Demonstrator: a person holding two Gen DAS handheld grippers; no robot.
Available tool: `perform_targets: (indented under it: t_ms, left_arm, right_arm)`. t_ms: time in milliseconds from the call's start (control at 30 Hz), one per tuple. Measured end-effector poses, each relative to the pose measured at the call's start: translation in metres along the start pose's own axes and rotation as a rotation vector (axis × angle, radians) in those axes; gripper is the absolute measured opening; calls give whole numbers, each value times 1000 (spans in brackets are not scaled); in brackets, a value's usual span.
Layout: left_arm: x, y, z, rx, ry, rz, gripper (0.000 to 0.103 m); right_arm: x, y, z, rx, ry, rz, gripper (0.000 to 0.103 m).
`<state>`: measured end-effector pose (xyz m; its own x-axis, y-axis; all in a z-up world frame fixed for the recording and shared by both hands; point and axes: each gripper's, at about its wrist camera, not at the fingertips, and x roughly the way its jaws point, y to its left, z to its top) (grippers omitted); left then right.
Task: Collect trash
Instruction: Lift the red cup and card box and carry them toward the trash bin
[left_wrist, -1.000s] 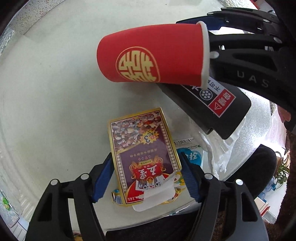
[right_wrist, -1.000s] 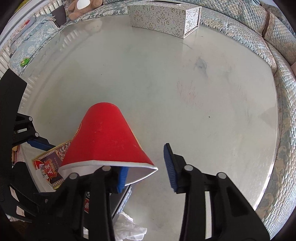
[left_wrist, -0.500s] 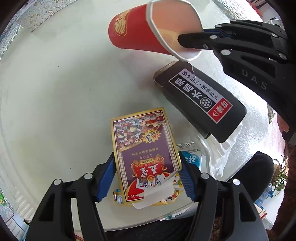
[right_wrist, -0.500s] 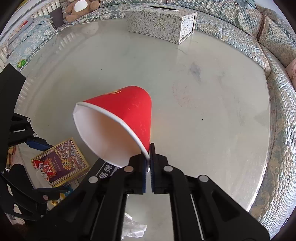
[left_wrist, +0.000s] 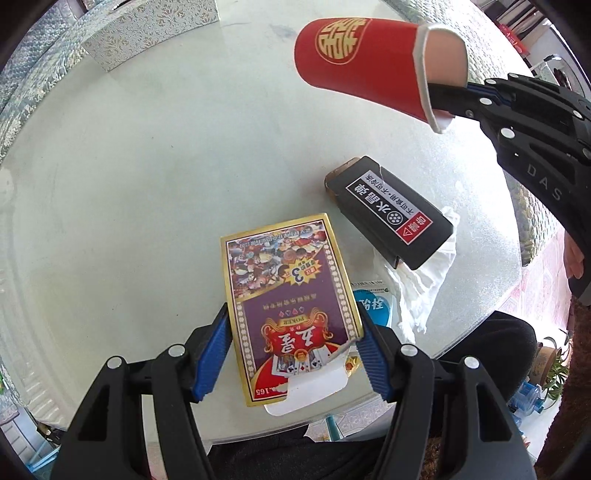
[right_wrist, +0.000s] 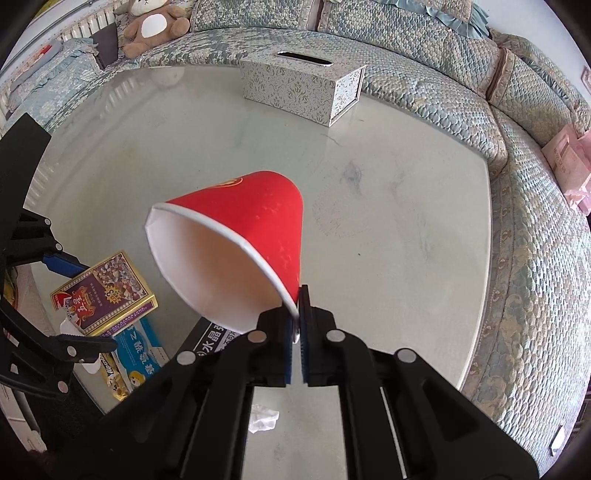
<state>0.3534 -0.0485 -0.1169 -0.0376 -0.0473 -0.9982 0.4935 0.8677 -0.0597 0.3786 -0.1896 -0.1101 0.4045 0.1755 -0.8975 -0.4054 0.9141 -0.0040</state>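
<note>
My right gripper (right_wrist: 298, 332) is shut on the rim of a red paper cup (right_wrist: 236, 251) with a gold emblem and holds it on its side above the table; the cup also shows at the top of the left wrist view (left_wrist: 365, 62). My left gripper (left_wrist: 293, 354) is closed around a purple and gold playing-card box (left_wrist: 288, 295), its blue pads touching both long sides. The card box also shows at the left of the right wrist view (right_wrist: 103, 291).
A black box with a white label (left_wrist: 391, 214) lies on a crumpled white tissue (left_wrist: 424, 277) near the table edge. Blue and yellow wrappers (right_wrist: 136, 350) lie under the card box. A patterned tissue box (right_wrist: 303, 88) stands at the far side. A sofa (right_wrist: 517, 184) surrounds the round glass table (right_wrist: 406, 240).
My right gripper closed on the cup's rim and lifted it up and away, uncovering the black box. My left gripper closed in on the card box.
</note>
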Motion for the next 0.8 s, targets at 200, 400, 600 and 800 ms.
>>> perform_targets:
  t_ms: [200,400,600,800]
  left_arm:
    - [-27,-6,-24,-10,-39,15,62]
    - [-50,-21,-59,-3,-78,40,62]
    - [-72,-28,-96,-20,-117,60,62]
    - [-78,-43,-128,-18,-133,60,62]
  right_arm:
    - [-37,10,-10,-10,-11,-38,5]
    - [-83,24,-27,-18,-46,-61,5]
    - [-125,47,-48,-45,-66,-86,5]
    - [-154,83,-80,-88,-69,-101,5]
